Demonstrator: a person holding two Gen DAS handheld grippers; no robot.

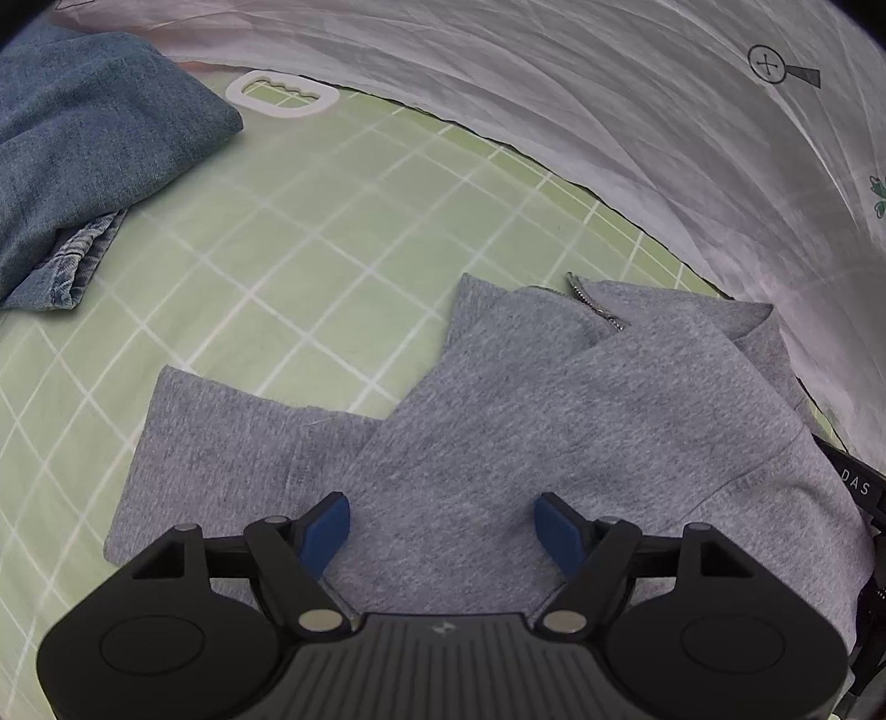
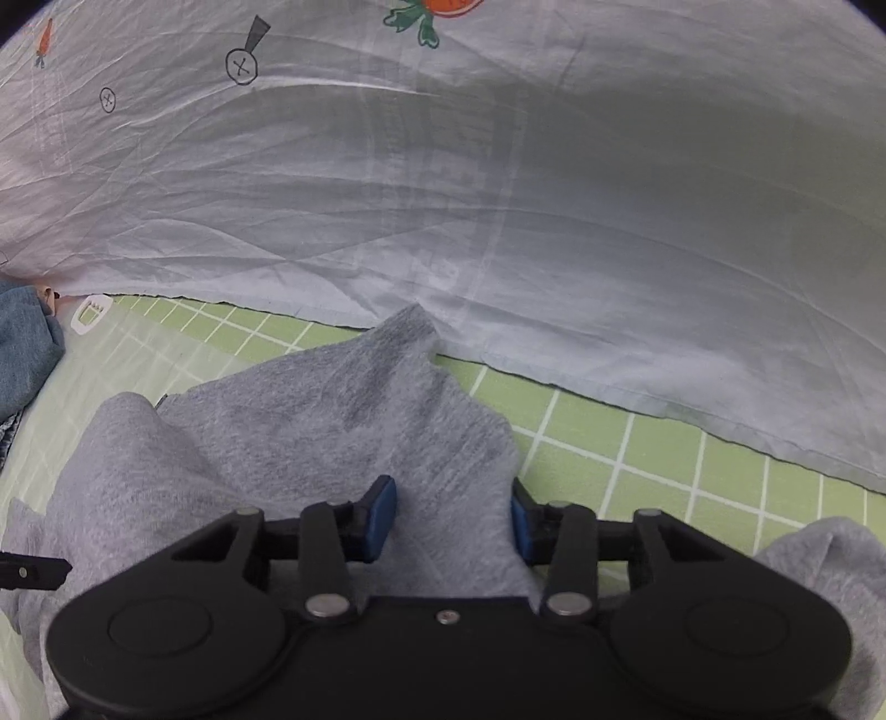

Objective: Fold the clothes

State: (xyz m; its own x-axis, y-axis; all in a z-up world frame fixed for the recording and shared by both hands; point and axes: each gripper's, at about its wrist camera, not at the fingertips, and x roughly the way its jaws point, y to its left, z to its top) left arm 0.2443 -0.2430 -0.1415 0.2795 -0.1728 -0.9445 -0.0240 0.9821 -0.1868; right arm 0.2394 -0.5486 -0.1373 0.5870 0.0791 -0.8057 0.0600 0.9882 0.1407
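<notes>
Left wrist view shows my left claw (image 1: 442, 526) spread wide over the grey zip sweater (image 1: 581, 421), which lies partly folded, sleeve laid across, on the green checked sheet (image 1: 288, 266), while my right claw (image 2: 453, 518) stands wide around a raised fold of it, near the white quilt (image 2: 498, 194).

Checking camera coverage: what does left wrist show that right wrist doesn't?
Left wrist only: the open left gripper over the garment, the zipper at its collar, and a flat sleeve lying toward the jeans.

Right wrist only: the open right gripper, a carrot print on the sheet, and a raised fabric peak.

Both: the grey garment, folded blue jeans, white plastic ring, green checked cover and white printed sheet.
</notes>
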